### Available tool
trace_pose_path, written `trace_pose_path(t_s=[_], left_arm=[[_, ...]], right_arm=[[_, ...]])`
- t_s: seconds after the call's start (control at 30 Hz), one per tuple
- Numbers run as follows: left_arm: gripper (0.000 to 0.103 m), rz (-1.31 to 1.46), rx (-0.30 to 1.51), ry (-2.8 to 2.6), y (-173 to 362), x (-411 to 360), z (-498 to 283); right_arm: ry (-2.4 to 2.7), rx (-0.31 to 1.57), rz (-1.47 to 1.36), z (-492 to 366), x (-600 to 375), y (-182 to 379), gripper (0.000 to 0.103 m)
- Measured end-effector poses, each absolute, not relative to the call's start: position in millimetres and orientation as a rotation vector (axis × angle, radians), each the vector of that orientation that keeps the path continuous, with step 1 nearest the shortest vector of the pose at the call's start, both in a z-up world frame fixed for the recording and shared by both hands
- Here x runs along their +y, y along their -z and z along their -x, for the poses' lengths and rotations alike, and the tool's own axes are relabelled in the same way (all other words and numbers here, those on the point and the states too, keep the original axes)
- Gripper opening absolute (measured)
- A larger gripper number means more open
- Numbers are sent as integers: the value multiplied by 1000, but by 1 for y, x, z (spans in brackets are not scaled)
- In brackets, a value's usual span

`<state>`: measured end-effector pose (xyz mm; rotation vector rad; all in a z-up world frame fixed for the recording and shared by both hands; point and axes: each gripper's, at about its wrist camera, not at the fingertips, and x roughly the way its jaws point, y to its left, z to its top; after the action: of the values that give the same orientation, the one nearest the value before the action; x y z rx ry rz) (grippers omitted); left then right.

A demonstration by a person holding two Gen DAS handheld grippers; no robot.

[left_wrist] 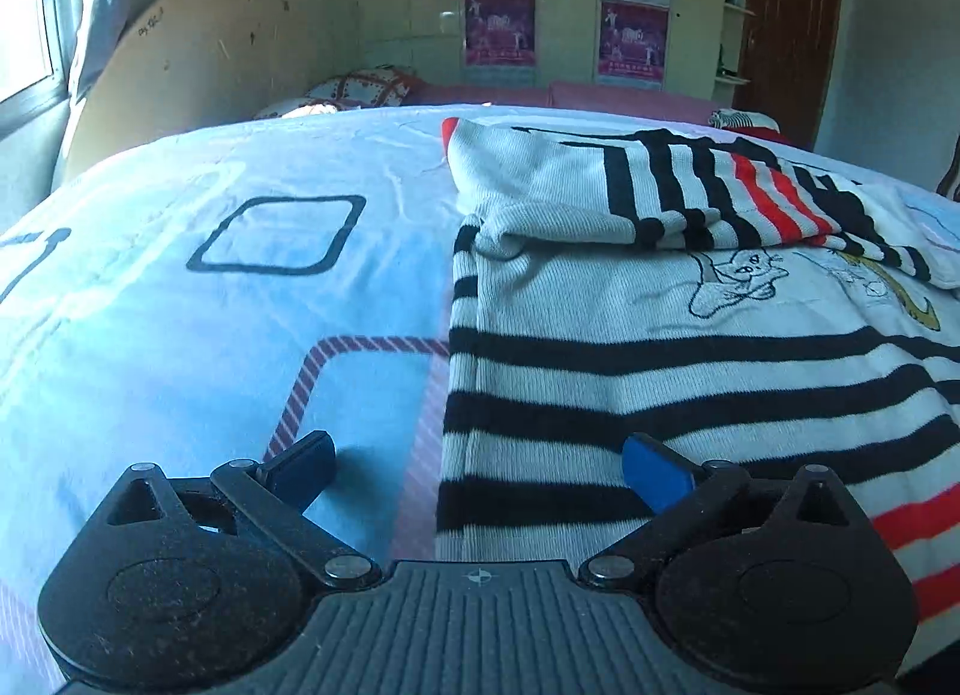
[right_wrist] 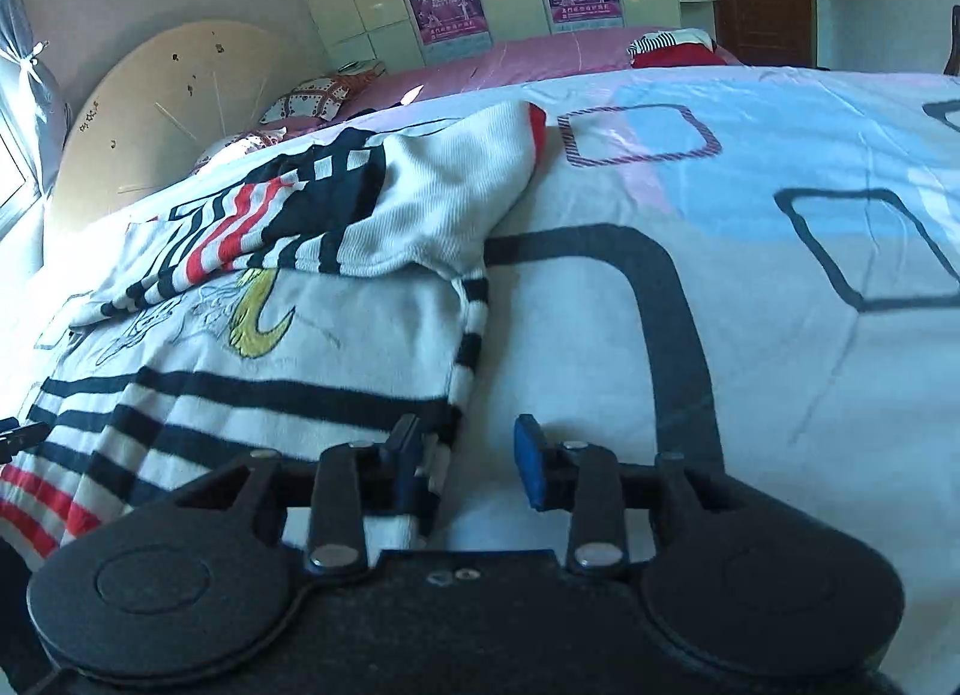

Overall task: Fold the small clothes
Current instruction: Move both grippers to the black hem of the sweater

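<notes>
A small white knit sweater (left_wrist: 690,347) with black and red stripes and a cartoon drawing lies flat on the bed, both sleeves folded across its chest. It also shows in the right wrist view (right_wrist: 240,347). My left gripper (left_wrist: 480,470) is open, straddling the sweater's left bottom edge, one blue pad over the sheet, the other over the stripes. My right gripper (right_wrist: 468,461) is open at the sweater's right bottom edge, its left finger (right_wrist: 402,449) over the fabric and its right finger (right_wrist: 531,455) over the sheet. Neither holds anything.
The bed sheet (left_wrist: 180,305) is light blue and white with square patterns and also shows in the right wrist view (right_wrist: 780,335). A pink bed (right_wrist: 540,59) with pillows and clothes stands behind. A round wooden board (left_wrist: 192,71) leans on the wall. Wardrobes (left_wrist: 570,5) stand at the back.
</notes>
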<state>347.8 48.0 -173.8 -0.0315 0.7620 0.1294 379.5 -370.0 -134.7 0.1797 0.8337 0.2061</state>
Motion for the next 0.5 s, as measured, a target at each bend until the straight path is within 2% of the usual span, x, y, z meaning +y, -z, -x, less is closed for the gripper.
trace_pose_path(t_s=[0.2, 0.5], left_arm=[[100, 53, 805, -58, 173, 40, -314], [78, 147, 800, 119, 163, 60, -251]], right_arm=[[-183, 852, -241, -322, -382, 126, 36], [-120, 871, -412, -225, -361, 130, 36]])
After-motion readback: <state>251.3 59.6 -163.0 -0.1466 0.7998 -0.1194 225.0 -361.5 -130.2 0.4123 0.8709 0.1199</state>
